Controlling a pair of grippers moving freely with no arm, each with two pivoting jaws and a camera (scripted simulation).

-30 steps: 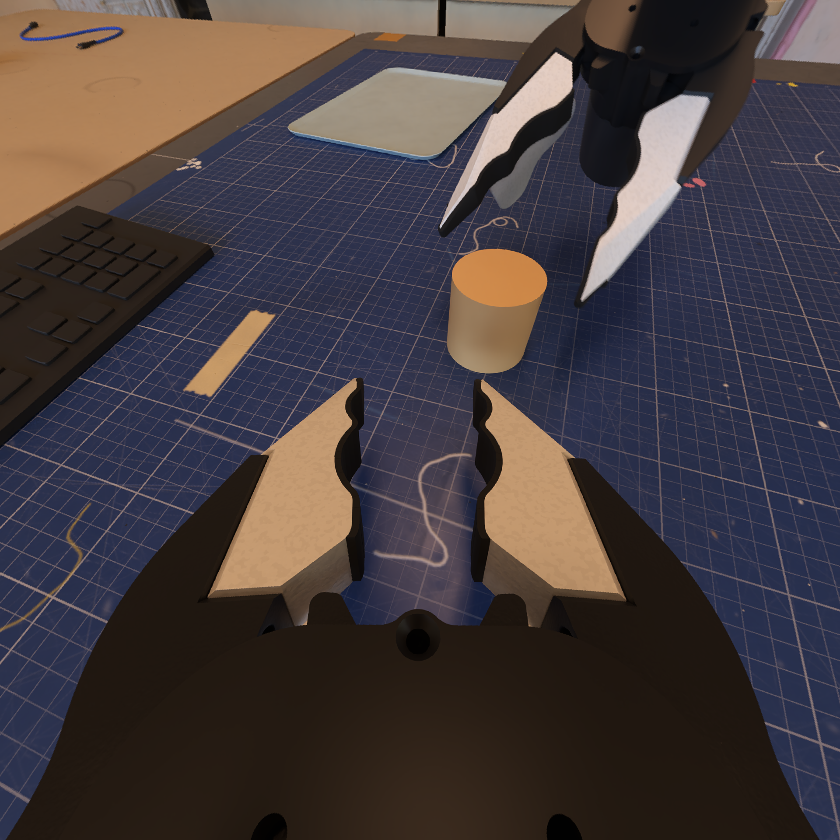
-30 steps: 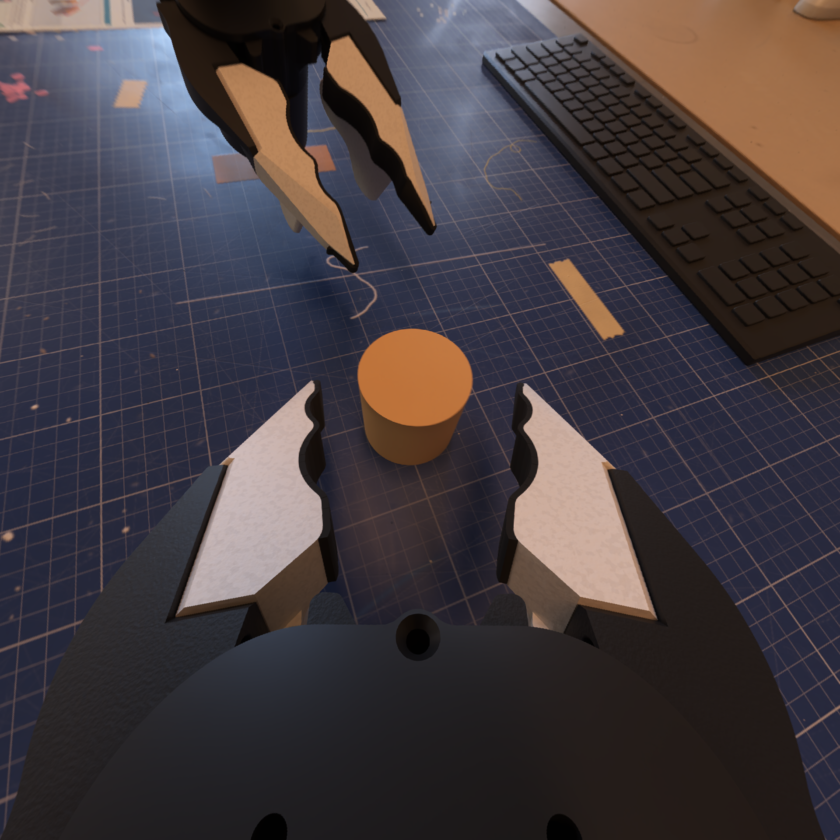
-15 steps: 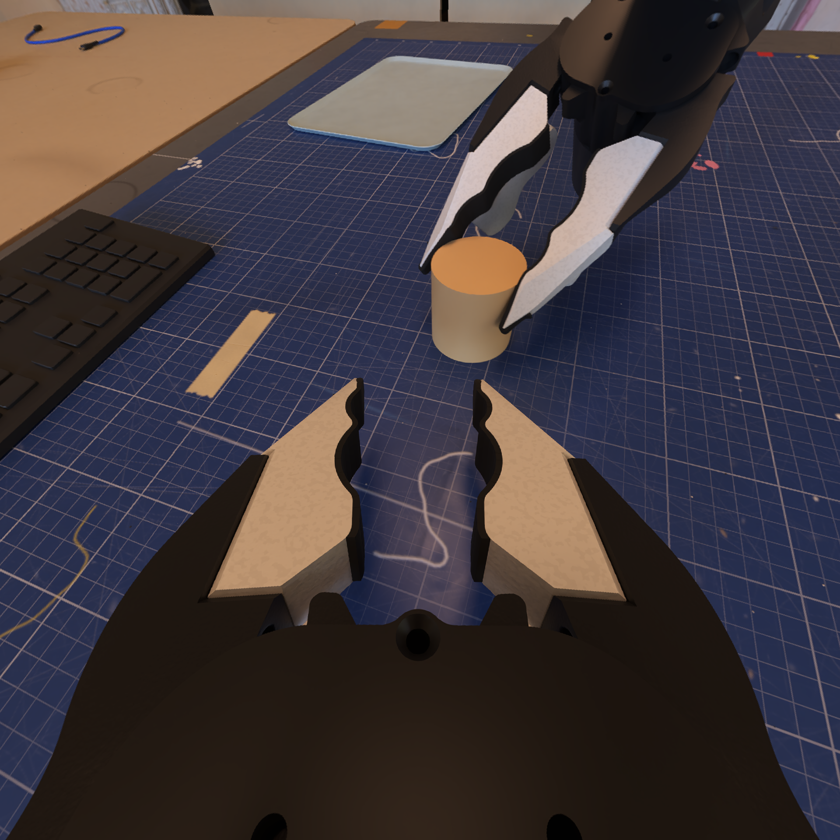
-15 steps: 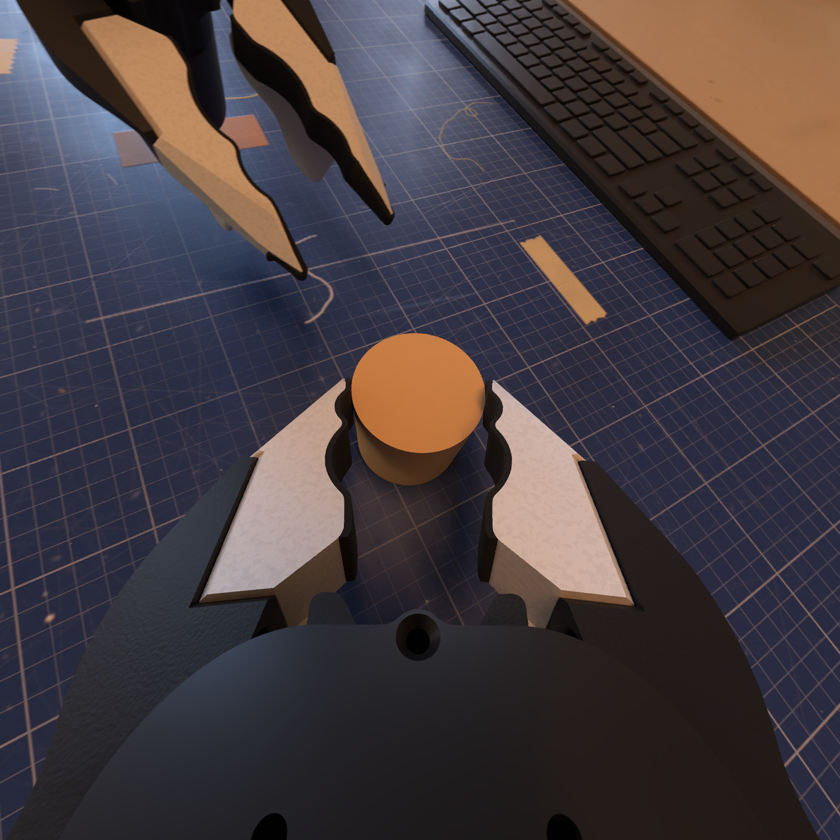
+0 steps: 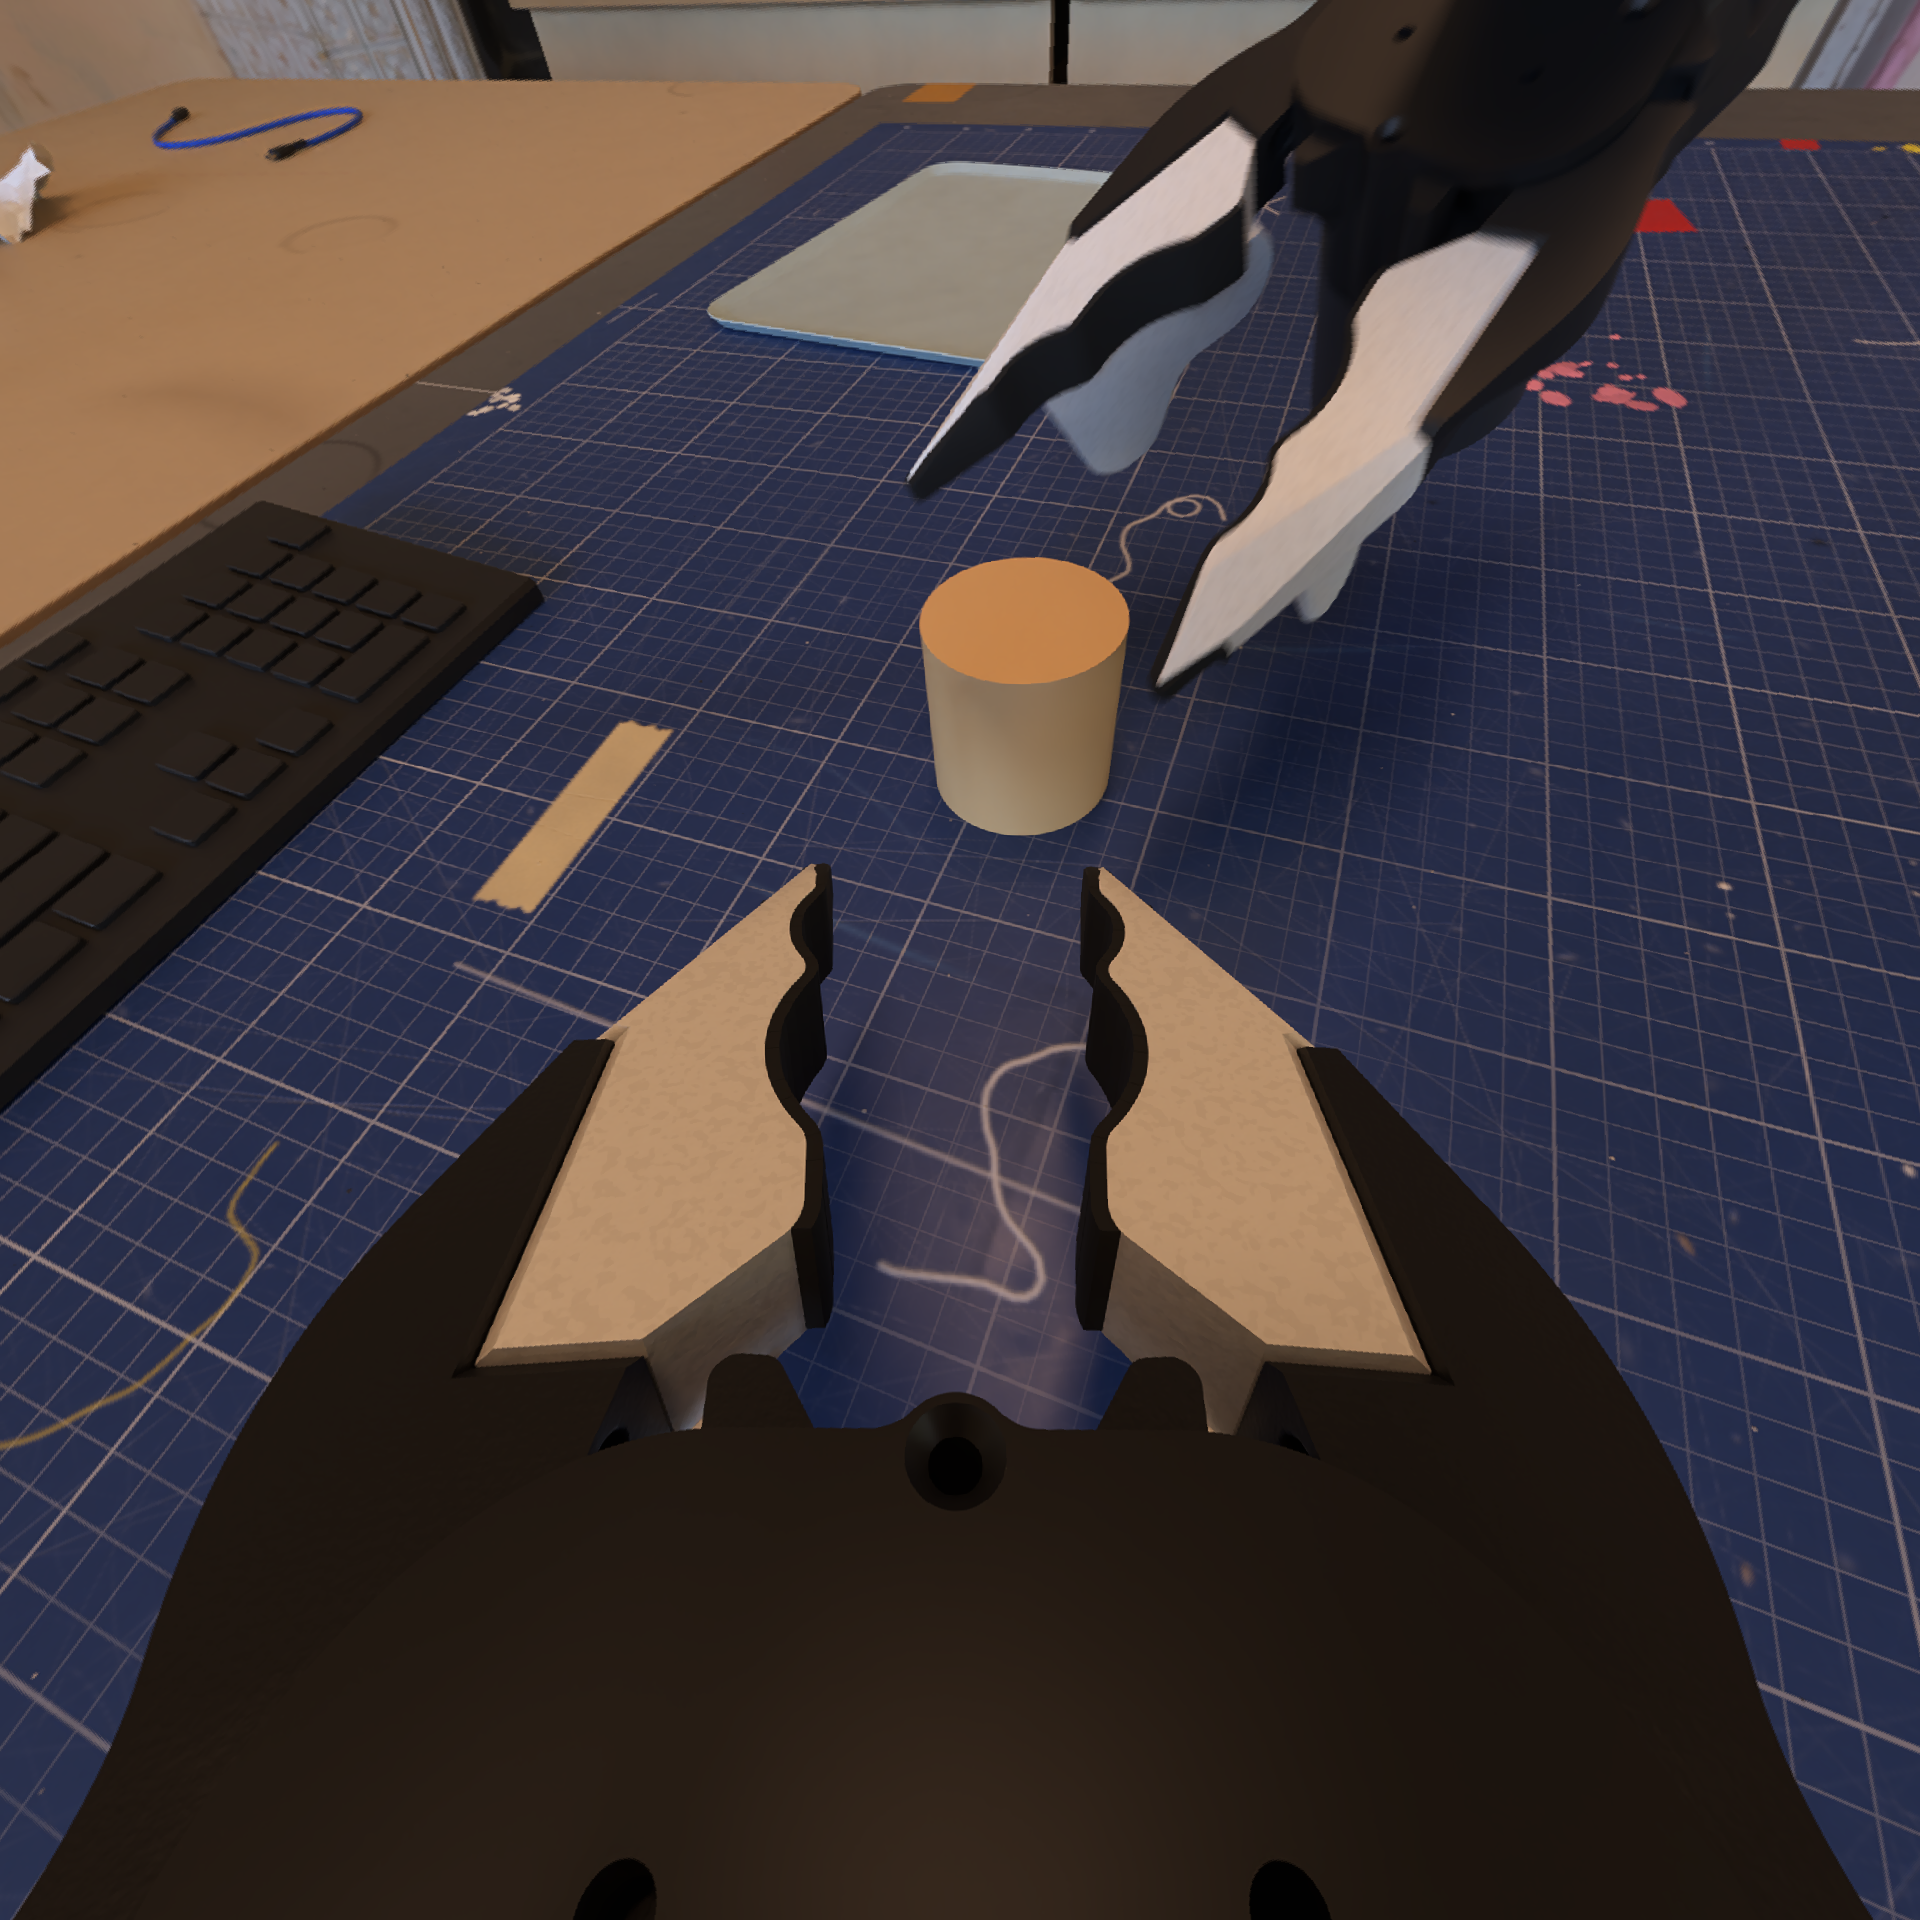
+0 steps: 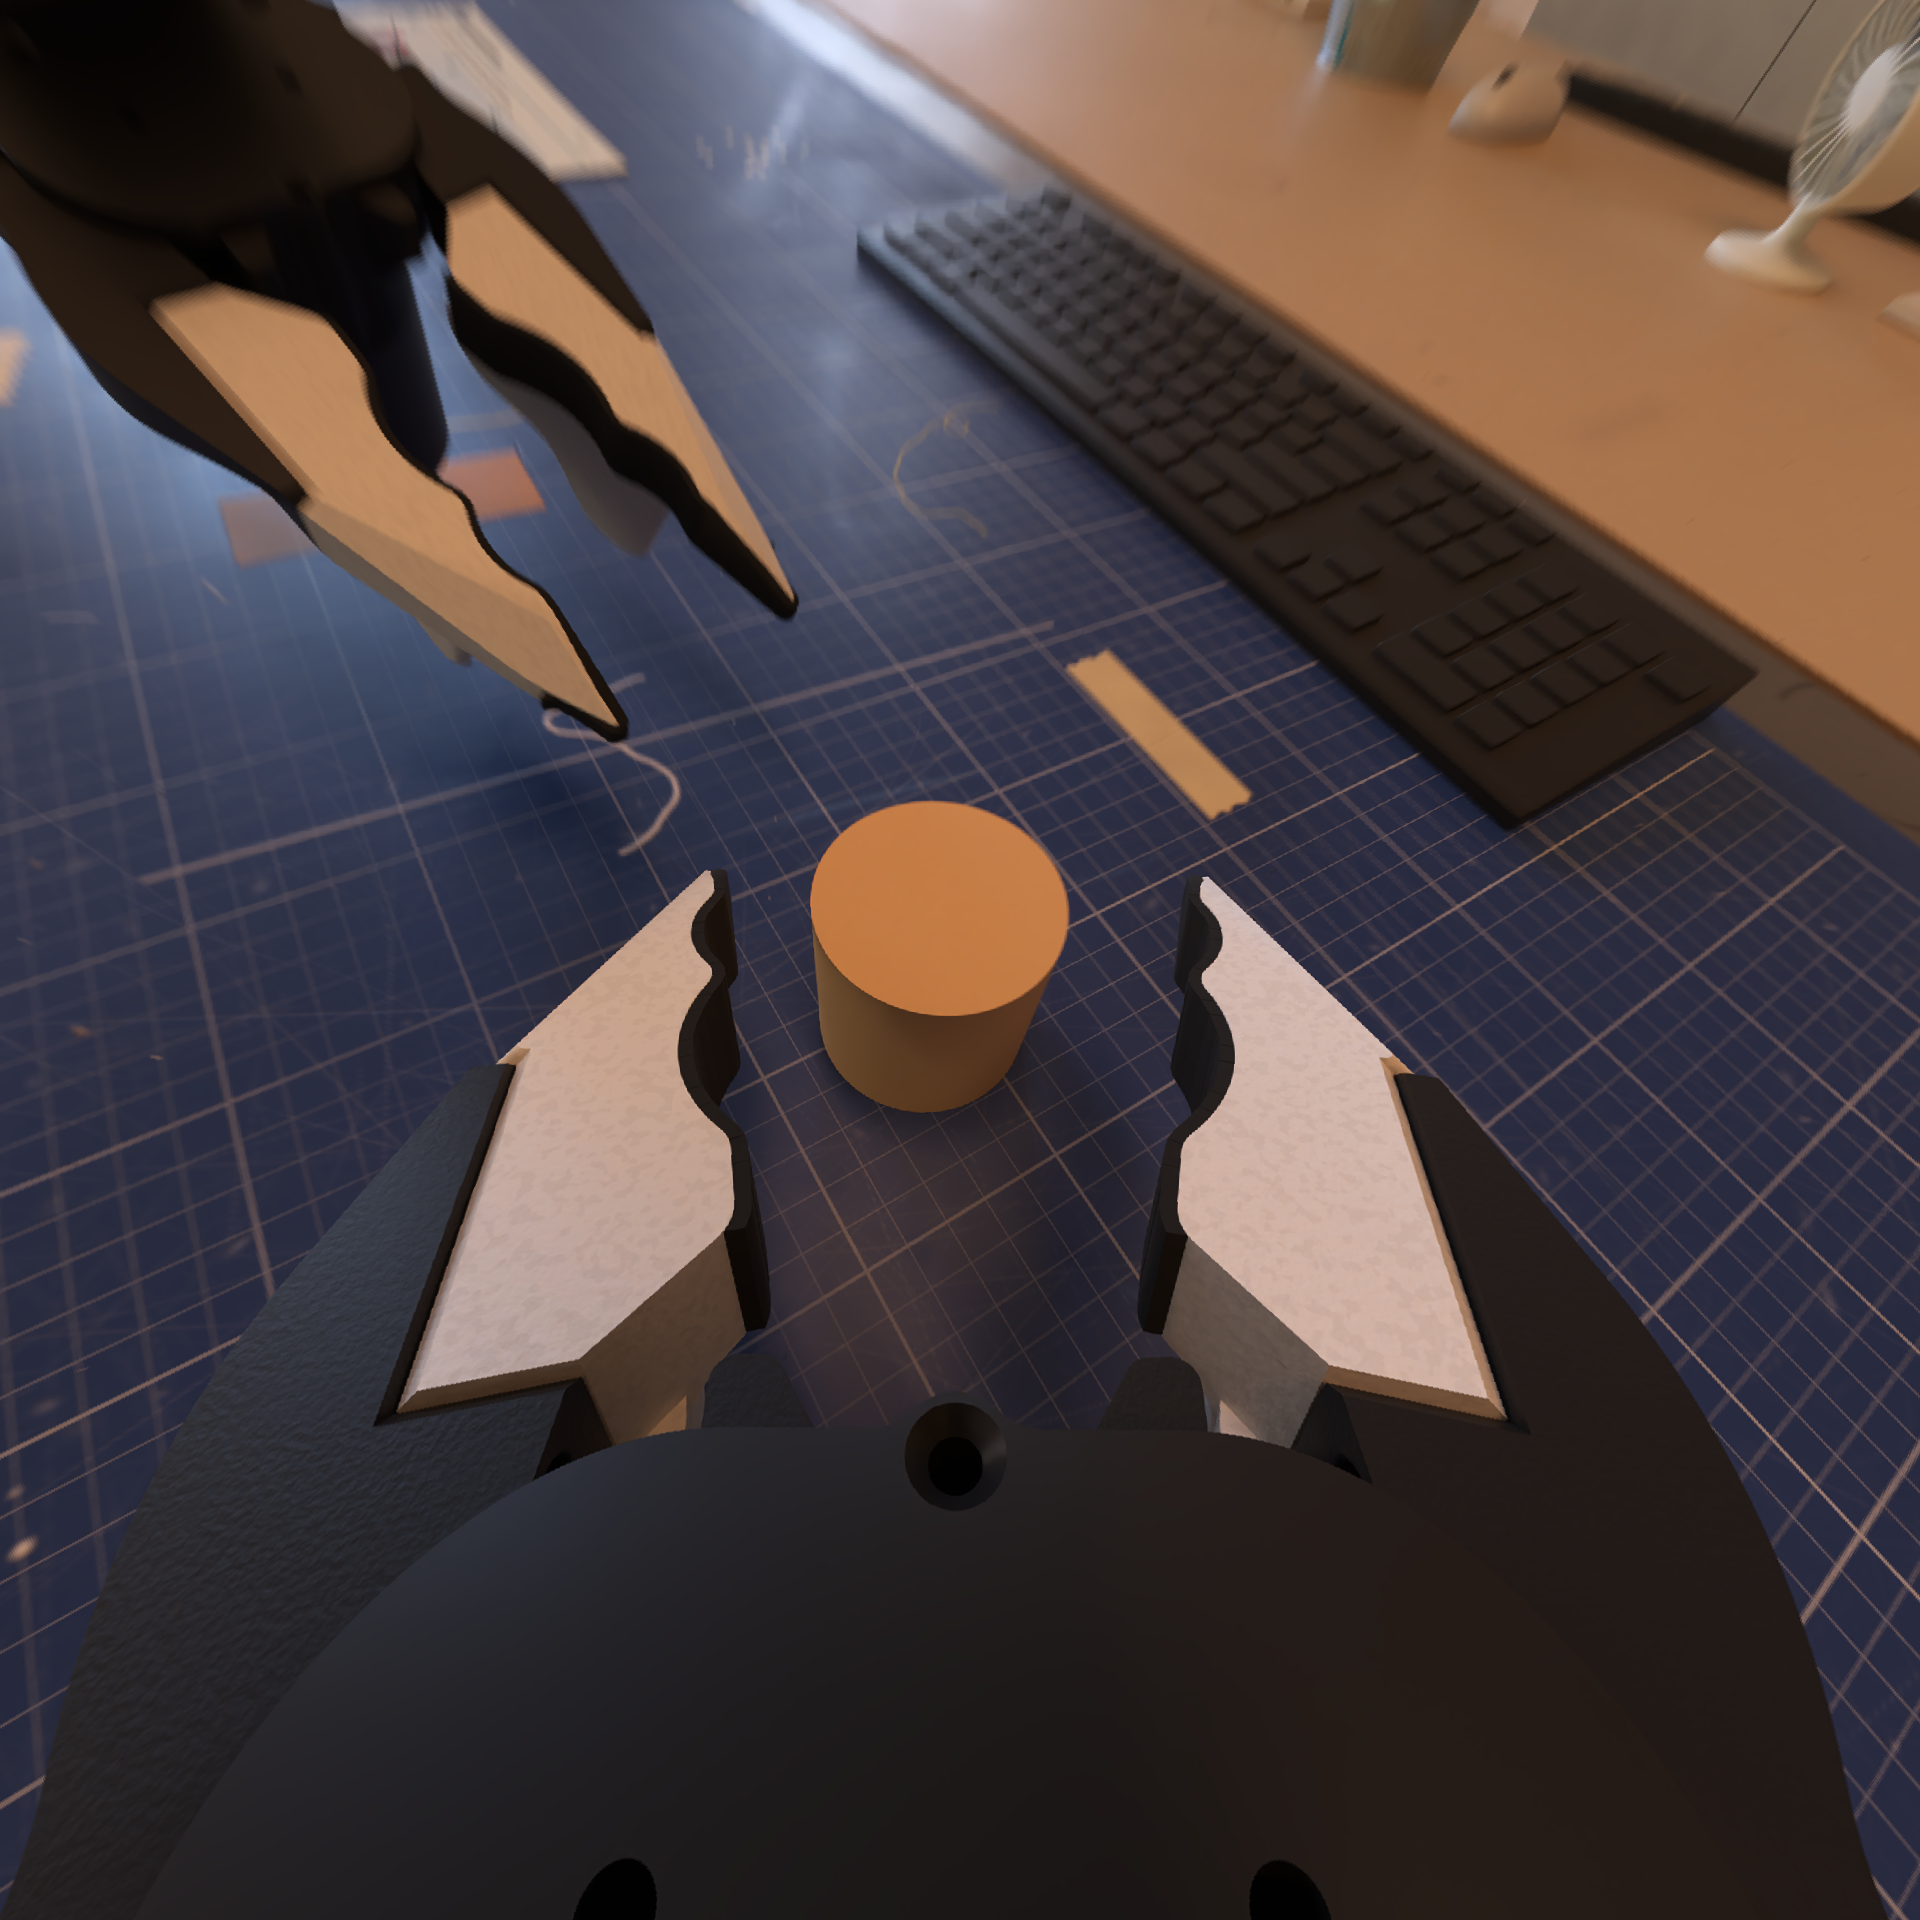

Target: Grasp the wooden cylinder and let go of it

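Note:
The wooden cylinder point(image 5: 1023, 696) stands upright on the blue cutting mat point(image 5: 1558, 935), with nothing touching it. My left gripper point(image 5: 956, 878) is open and empty, its fingertips just short of the cylinder. My right gripper point(image 6: 956, 883) is open, with the cylinder point(image 6: 935, 951) standing between its fingertips and clear gaps on both sides. In the left wrist view the right gripper point(image 5: 1039, 587) hovers above and behind the cylinder. In the right wrist view the left gripper point(image 6: 698, 670) hangs at the upper left.
A black keyboard point(image 5: 156, 727) lies to the left, also in the right wrist view point(image 6: 1299, 488). A tan tape strip point(image 5: 571, 821) sits between it and the cylinder. A grey flat tray point(image 5: 914, 270) lies at the back. A wooden desk point(image 5: 260, 312) borders the mat.
My right gripper was shut on the cylinder half a second ago. It has since opened and pulled back, leaving the cylinder standing free. The left gripper has stayed put.

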